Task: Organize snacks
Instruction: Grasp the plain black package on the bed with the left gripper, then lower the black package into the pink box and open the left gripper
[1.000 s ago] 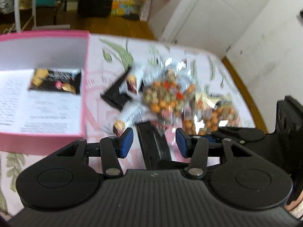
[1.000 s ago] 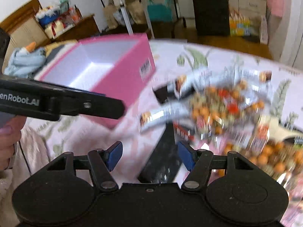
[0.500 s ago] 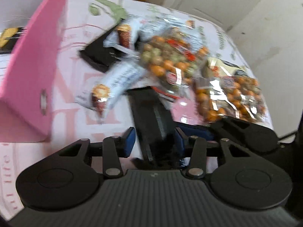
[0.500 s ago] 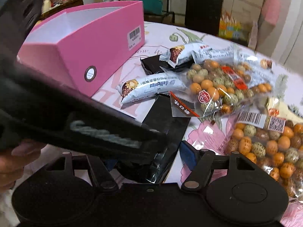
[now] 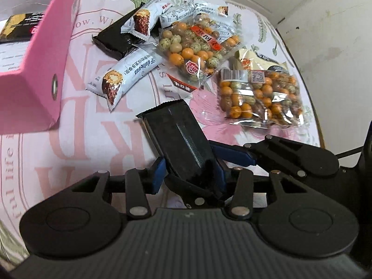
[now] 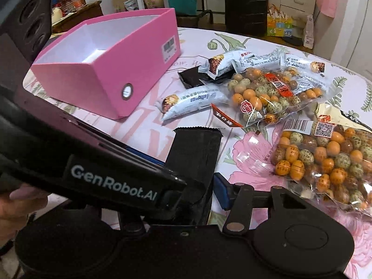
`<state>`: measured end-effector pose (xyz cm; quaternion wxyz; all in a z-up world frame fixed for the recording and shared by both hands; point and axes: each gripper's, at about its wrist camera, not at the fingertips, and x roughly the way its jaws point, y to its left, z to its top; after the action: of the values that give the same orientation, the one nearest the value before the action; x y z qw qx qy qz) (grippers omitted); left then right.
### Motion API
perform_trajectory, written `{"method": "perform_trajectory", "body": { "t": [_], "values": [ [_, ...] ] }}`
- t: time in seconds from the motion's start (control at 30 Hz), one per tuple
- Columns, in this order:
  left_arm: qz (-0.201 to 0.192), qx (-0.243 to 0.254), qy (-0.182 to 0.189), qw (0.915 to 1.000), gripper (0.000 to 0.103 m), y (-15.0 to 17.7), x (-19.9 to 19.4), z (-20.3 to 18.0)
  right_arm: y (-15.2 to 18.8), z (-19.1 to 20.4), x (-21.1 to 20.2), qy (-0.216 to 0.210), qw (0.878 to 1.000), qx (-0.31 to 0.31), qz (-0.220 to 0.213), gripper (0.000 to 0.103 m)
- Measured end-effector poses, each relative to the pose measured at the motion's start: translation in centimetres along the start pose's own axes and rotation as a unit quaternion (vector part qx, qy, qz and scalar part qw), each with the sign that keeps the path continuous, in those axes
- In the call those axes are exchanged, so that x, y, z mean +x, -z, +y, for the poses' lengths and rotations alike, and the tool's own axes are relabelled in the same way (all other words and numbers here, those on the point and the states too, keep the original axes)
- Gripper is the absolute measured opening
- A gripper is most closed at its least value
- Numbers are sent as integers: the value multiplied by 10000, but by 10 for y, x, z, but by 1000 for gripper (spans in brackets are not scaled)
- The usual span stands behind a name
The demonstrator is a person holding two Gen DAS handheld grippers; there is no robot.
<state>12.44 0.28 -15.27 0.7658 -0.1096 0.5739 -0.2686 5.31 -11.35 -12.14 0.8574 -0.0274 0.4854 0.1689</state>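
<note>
A black snack packet (image 5: 176,134) (image 6: 195,153) lies on the floral tablecloth, its near end curled up between my grippers. My left gripper (image 5: 188,174) is shut on that near end, a blue pad on each side. It crosses the right wrist view as a black bar (image 6: 104,174). My right gripper (image 6: 186,190) straddles the same packet with its jaws closing. Its right pad (image 6: 220,193) (image 5: 234,155) sits just beside the packet's edge, and its left pad is hidden. The pink box (image 5: 39,69) (image 6: 104,76) stands to the left with one dark packet (image 5: 21,25) inside.
Beyond the black packet lie a white wafer bar (image 5: 125,74) (image 6: 193,102), two clear bags of coated peanuts (image 5: 195,46) (image 5: 258,97), more white bars and another black packet (image 5: 111,39). A hand (image 6: 14,200) shows at the left edge. The table edge curves at the right.
Both grippers have come down and in over the black packet. The left jaws narrowed onto its near end. The left gripper now crosses in front of the right camera.
</note>
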Motion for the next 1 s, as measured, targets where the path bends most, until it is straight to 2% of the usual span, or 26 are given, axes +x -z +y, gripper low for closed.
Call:
{"method": "perform_trajectory", "body": {
  "t": [0.17,0.47,0.7,0.83,1.0],
  "values": [
    [-80,-134,40,9999,42,9,-23,-2,-4,14,-21,-61,9998,-158,62,59],
    [-585,-387,-159,9974,42,23,-73,2,-24,42,-40,-337,9977,-584,18,59],
    [-1081,-695,-193,9915,45,10,-125,21,-71,69,-55,-607,9870,-1460,-288,59],
    [-1376,-846,-404,9860,45,-4,-154,32,-100,84,-56,-773,9794,-1782,-548,58],
    [-1440,-1140,-773,9799,45,-32,-167,61,-137,100,-30,-987,9688,-2168,-682,58]
  ]
}}
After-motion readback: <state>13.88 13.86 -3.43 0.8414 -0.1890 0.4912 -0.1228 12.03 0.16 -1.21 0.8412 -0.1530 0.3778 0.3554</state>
